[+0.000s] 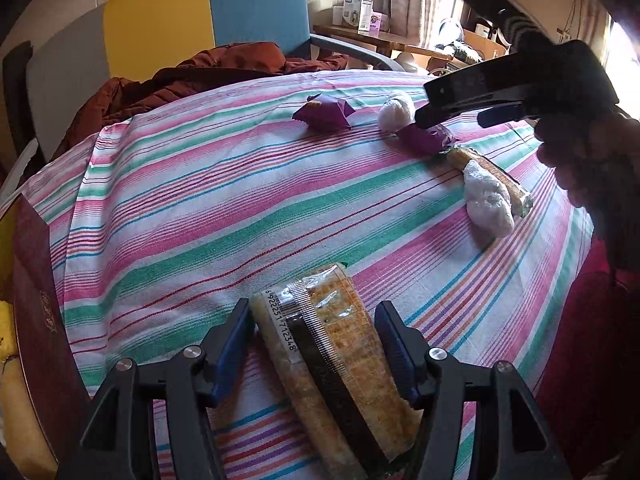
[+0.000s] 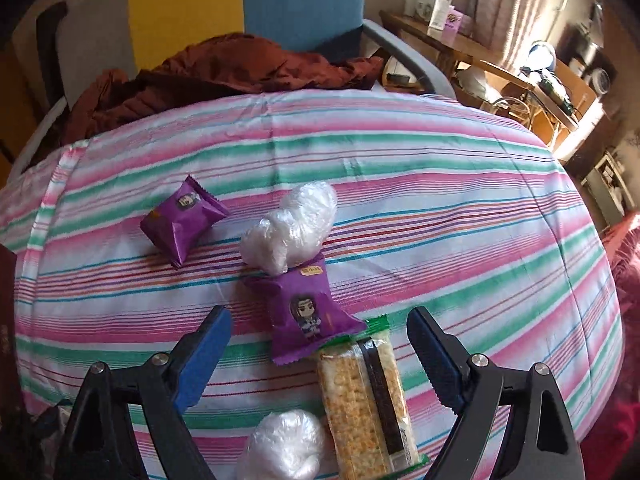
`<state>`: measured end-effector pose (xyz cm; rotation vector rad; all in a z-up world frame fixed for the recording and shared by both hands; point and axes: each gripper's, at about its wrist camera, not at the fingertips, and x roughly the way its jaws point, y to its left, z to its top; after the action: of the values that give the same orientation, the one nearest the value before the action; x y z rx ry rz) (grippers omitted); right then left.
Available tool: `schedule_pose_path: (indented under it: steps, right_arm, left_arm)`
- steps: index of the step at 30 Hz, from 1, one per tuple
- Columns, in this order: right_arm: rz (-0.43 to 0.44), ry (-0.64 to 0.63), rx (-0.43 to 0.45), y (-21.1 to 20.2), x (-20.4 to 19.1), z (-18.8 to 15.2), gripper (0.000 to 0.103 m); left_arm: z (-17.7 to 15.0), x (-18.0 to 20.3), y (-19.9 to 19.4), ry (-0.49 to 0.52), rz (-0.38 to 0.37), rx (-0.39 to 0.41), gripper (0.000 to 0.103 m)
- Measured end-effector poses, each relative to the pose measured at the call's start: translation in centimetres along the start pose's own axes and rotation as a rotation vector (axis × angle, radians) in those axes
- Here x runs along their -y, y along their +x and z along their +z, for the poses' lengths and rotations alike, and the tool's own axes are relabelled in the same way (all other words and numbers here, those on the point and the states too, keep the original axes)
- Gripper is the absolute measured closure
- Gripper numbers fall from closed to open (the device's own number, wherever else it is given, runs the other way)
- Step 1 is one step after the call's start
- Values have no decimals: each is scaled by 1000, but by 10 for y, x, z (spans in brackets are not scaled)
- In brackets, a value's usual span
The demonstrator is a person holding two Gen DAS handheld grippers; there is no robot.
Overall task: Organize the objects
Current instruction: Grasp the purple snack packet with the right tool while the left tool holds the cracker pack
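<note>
In the left wrist view a long cracker packet (image 1: 328, 360) with a barcode lies lengthwise between my left gripper (image 1: 314, 312) fingers, and both blue pads press its sides. My right gripper (image 2: 318, 316) stands open just above a purple snack packet (image 2: 308, 312) and a second cracker packet (image 2: 368, 400). A white plastic-wrapped ball (image 2: 292, 228) rests against the purple packet's far end. Another white ball (image 2: 284, 452) lies beside the cracker packet. A second purple packet (image 2: 184, 220) sits further left. The right gripper (image 1: 424, 108) also shows at the upper right of the left wrist view, held by a hand (image 1: 584, 168).
Everything lies on a table under a pink, green and white striped cloth (image 1: 240, 200). A dark red box (image 1: 36, 320) stands at its left edge. A red-brown jacket (image 2: 224, 72) lies over a yellow and blue chair (image 1: 208, 16) behind the table. A cluttered wooden desk (image 2: 480, 48) is far right.
</note>
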<state>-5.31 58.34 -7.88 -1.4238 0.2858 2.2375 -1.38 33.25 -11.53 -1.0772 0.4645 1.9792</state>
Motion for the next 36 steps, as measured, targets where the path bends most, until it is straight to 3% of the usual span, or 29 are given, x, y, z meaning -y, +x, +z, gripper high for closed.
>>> schedule_pose_path:
  steps: [2,3,4,12,20,28,36]
  right_arm:
    - [-1,-19,-24,14,-3,-1,19]
    - [-19,-29,-41,20,-5,-3,43]
    - [-47,-51,-57,24,-7,-6,47]
    - [54,-272,8,-10,-51,-30,49]
    - [-20,-500,172,-44,-104,-53,49]
    - [-50,-520,239,-55,-109,-51,49]
    - [-65,-458,342,-75,-100,-44,49]
  left_arm:
    - [0,0,0,-2,-1,6,40]
    - [-1,0,0,-2,-2,8,40]
    - [-1,0,0,-4,-2,11,40]
    - [-3,1,-1,-7,11,41,40]
    - [-8,1,-4,-7,18,64,41]
    - [-9,3,-4,-9,32,80,41]
    - [-8,3,-4,-25,42,80,44]
